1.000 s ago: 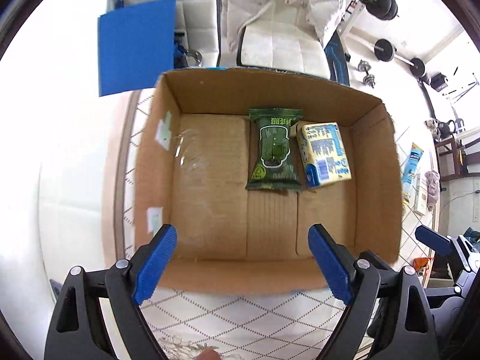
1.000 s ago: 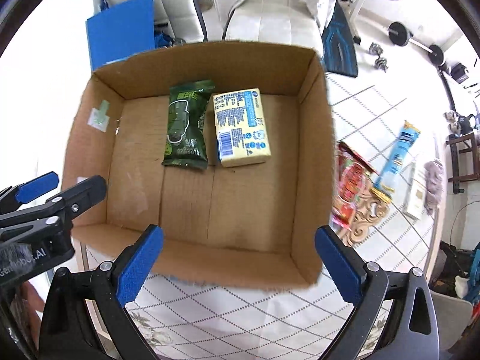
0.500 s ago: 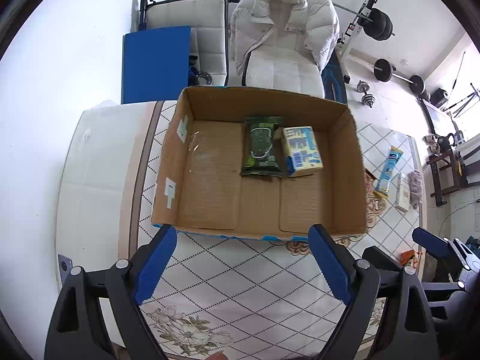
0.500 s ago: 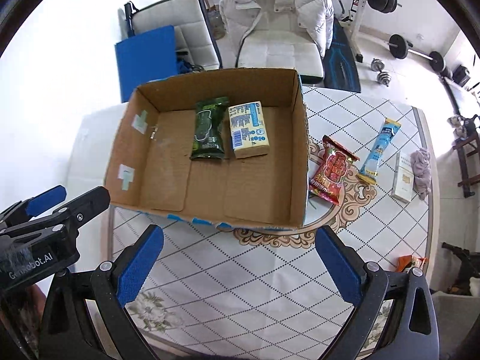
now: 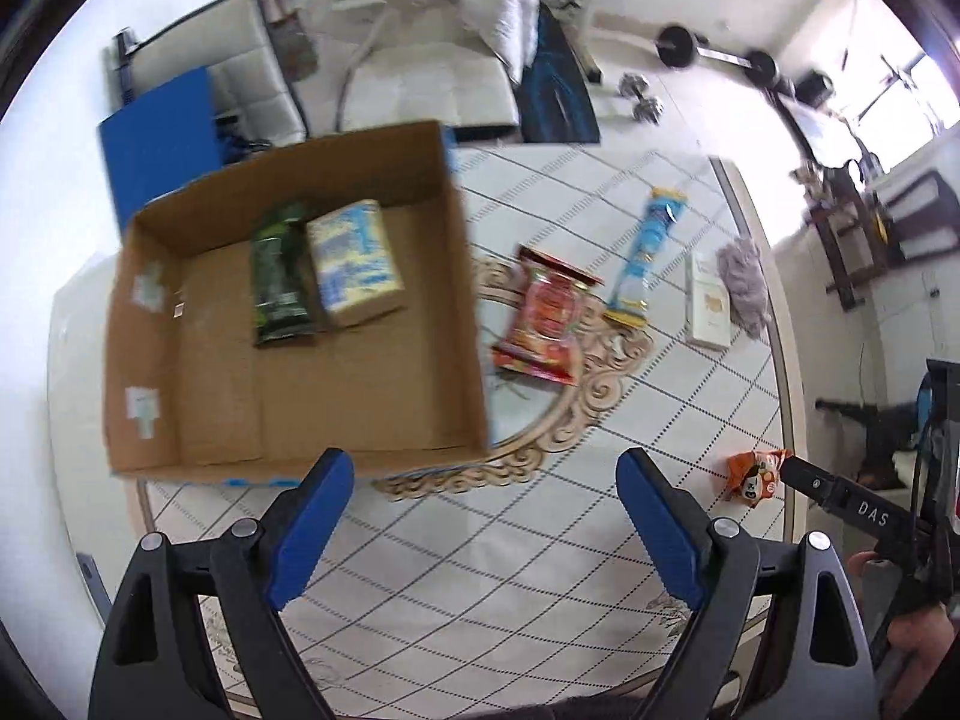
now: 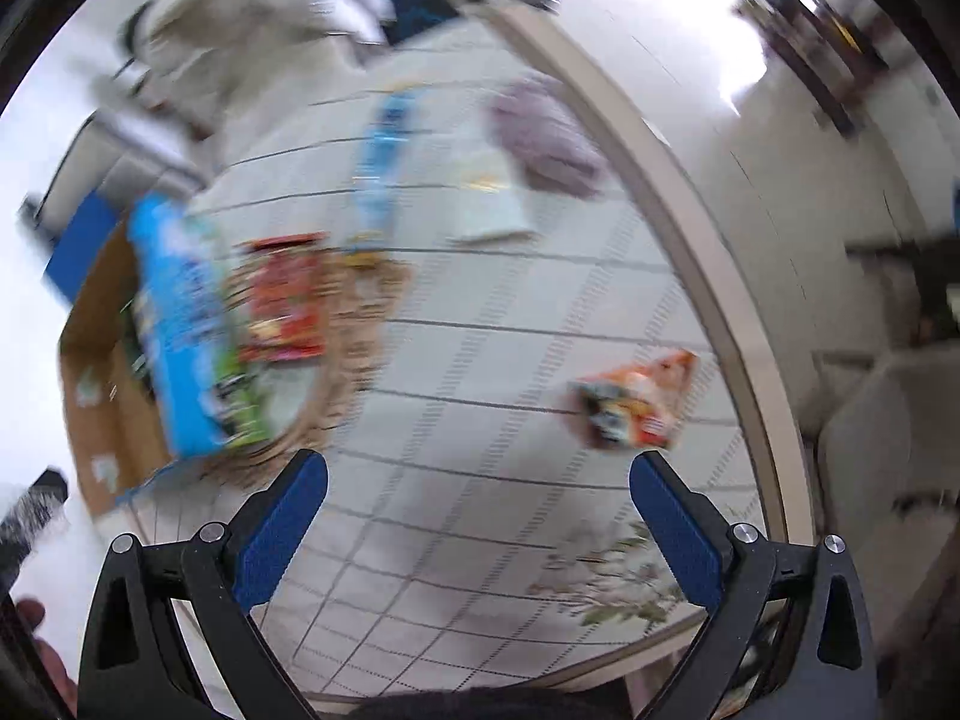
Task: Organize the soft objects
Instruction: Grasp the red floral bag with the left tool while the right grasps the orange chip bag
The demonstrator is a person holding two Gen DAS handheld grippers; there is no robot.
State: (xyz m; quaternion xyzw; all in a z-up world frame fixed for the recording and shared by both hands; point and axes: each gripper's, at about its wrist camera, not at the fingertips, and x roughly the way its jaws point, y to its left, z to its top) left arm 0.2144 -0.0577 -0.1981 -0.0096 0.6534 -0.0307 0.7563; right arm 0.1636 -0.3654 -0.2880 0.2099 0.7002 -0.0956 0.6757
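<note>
A cardboard box (image 5: pixel 462 300) sits on the tiled table and holds a dark green pouch (image 5: pixel 277 282) and a pale yellow and blue pack (image 5: pixel 355 261). Right of it lie a red snack packet (image 5: pixel 543 318), a long blue packet (image 5: pixel 648 252), a white box (image 5: pixel 708 300), a grey cloth (image 5: pixel 744 276) and an orange packet (image 5: pixel 753 474). My left gripper (image 5: pixel 483 516) is open and empty above the table's front. My right gripper (image 6: pixel 477 516) is open and empty; its blurred view shows the orange packet (image 6: pixel 633 399), the red packet (image 6: pixel 282 300) and the box's outer side (image 6: pixel 186 324).
The table's rounded edge (image 5: pixel 786 360) runs down the right. Behind the table stand a chair with a white jacket (image 5: pixel 420 30), a blue panel (image 5: pixel 159 132) and dumbbells on the floor (image 5: pixel 642 99).
Both grippers have swung to the right, away from the box; the loose packets on the table now fill the views. The right wrist view is motion blurred. Both stay open.
</note>
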